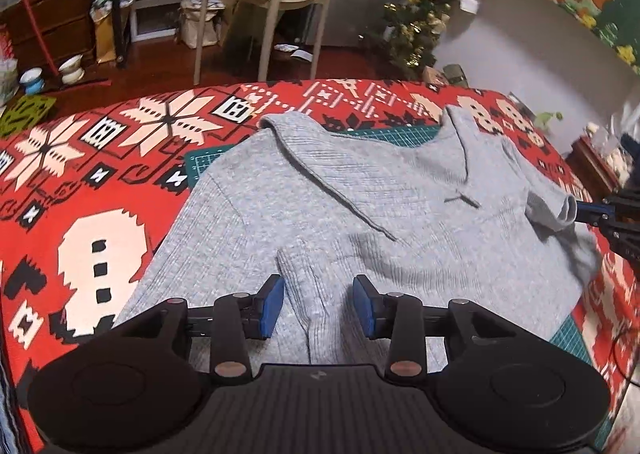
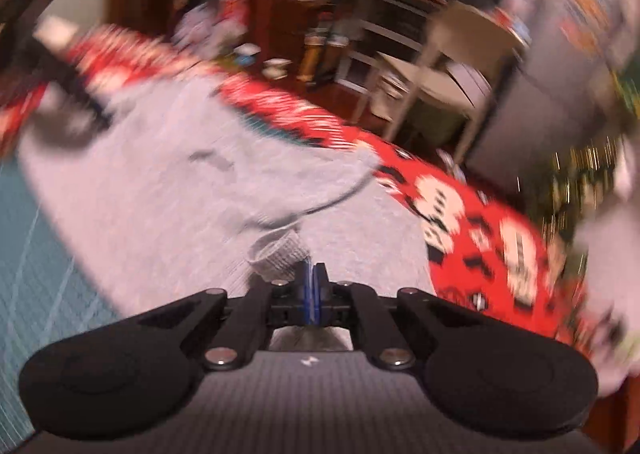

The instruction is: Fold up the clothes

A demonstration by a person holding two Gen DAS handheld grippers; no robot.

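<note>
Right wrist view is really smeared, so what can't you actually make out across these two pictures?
- Right wrist view: motion blur smears the shelves and floor clutter; nothing there can be identified.
- Right tool: shut at the sweater cuff; how much cloth is pinched is unclear.
- Left wrist view: the grey sweater has its hem hidden behind the left tool.
- Green cutting mat: mostly covered by the sweater.

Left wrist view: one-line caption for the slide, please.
Open left gripper straddles a sleeve of the grey sweater; right gripper pinches the cuff.
</note>
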